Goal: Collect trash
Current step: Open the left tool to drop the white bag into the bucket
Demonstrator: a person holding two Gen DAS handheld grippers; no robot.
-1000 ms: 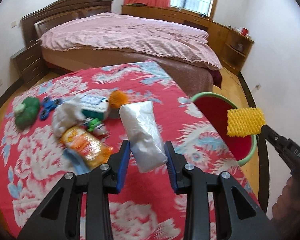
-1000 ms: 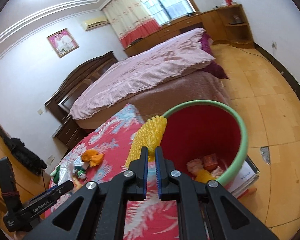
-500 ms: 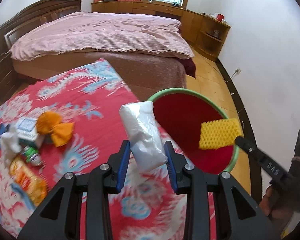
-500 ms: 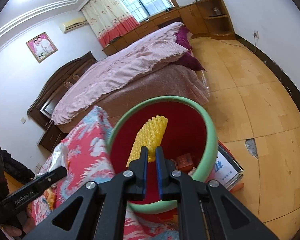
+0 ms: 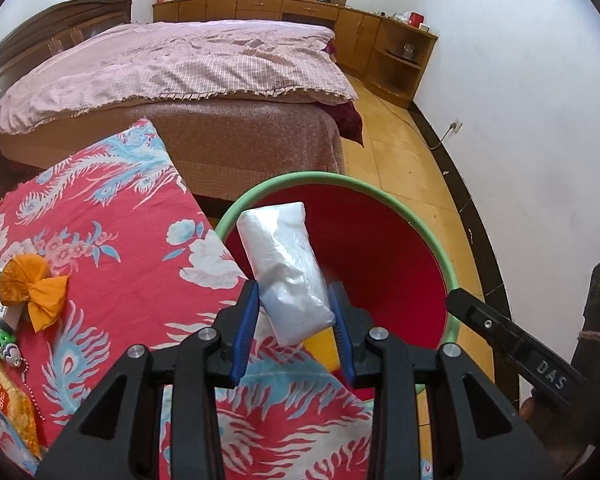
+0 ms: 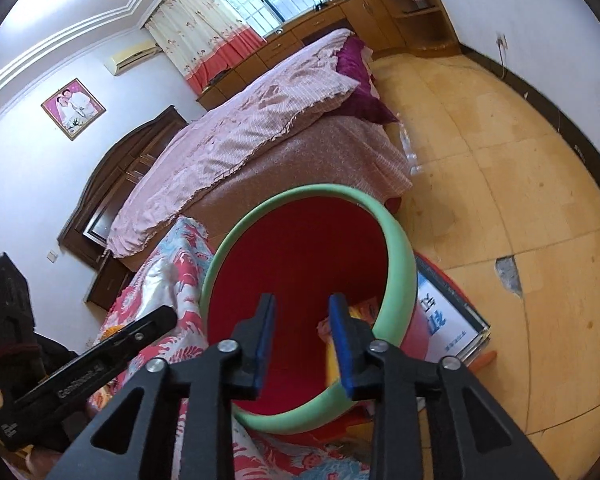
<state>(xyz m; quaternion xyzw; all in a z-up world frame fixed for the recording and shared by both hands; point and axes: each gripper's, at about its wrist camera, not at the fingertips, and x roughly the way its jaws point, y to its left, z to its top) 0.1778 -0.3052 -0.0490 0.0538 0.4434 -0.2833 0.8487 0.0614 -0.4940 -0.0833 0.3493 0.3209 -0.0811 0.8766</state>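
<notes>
My left gripper (image 5: pixel 294 304) is shut on a white plastic packet (image 5: pixel 284 264) and holds it over the near rim of a red bin with a green rim (image 5: pixel 380 192). My right gripper (image 6: pixel 302 312) is open and empty, right above the same bin (image 6: pixel 400 248). Yellow and pink trash (image 6: pixel 358 314) lies at the bin's bottom. In the left wrist view a yellow piece (image 5: pixel 320 354) shows below the packet. Part of the right gripper's body (image 5: pixel 512 344) shows in the left wrist view.
A red floral-clothed table (image 5: pixel 112 248) holds an orange bow (image 5: pixel 36 292), a snack bag (image 5: pixel 8 396) and a small toy (image 5: pixel 8 346) at the left. A bed with a pink cover (image 5: pixel 180 64) stands behind. A flat printed box (image 6: pixel 448 320) lies by the bin on the wooden floor (image 6: pixel 520 184).
My right gripper opened and let go of the yellow foam net, which dropped into the bin. My left gripper moved right with the white packet to over the bin.
</notes>
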